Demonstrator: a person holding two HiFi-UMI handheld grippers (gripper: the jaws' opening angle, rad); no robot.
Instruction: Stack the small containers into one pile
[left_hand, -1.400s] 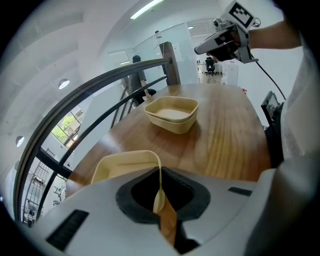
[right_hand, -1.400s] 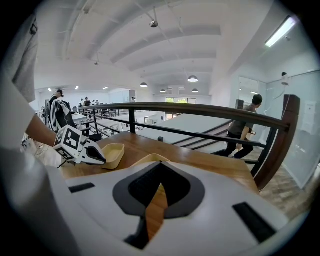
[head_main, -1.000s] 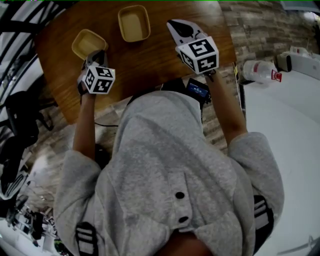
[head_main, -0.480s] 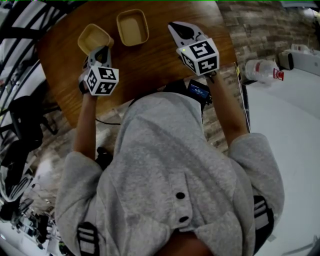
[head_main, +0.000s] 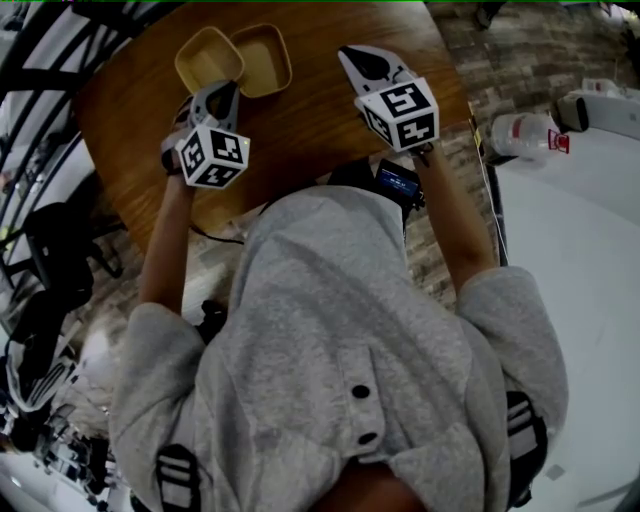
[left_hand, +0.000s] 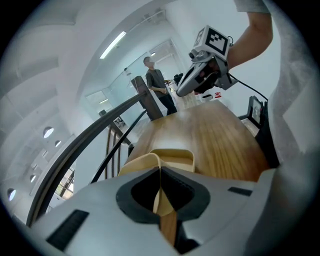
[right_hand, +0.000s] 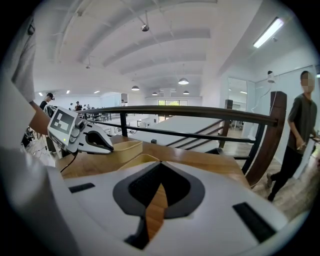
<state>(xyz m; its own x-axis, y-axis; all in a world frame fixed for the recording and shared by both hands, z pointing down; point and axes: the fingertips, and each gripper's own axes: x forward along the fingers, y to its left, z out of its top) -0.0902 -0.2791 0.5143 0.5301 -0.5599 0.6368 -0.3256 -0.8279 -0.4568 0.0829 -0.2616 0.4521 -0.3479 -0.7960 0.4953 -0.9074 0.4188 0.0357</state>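
Two small tan containers are at the far side of the wooden table (head_main: 300, 120). My left gripper (head_main: 222, 90) is shut on the near wall of the left container (head_main: 205, 58) and holds it off the table, its right edge overlapping the second container (head_main: 268, 60). In the left gripper view the pinched wall (left_hand: 150, 162) sits between the jaws of my left gripper (left_hand: 160, 170), with the second container (left_hand: 177, 159) just beyond. My right gripper (head_main: 356, 55) hovers to the right of both, shut with nothing in it (right_hand: 159, 167). Its view shows both containers (right_hand: 125, 146) at left.
A black iron railing (right_hand: 200, 112) runs past the table's far edge. A phone-like device (head_main: 396, 180) lies at the table's near edge. A person (right_hand: 300, 130) stands beyond the railing at right. A white surface with a plastic bottle (head_main: 520, 135) lies to the right.
My left gripper has carried its container up and to the right, until it overlaps the second container. The right gripper has stayed put.
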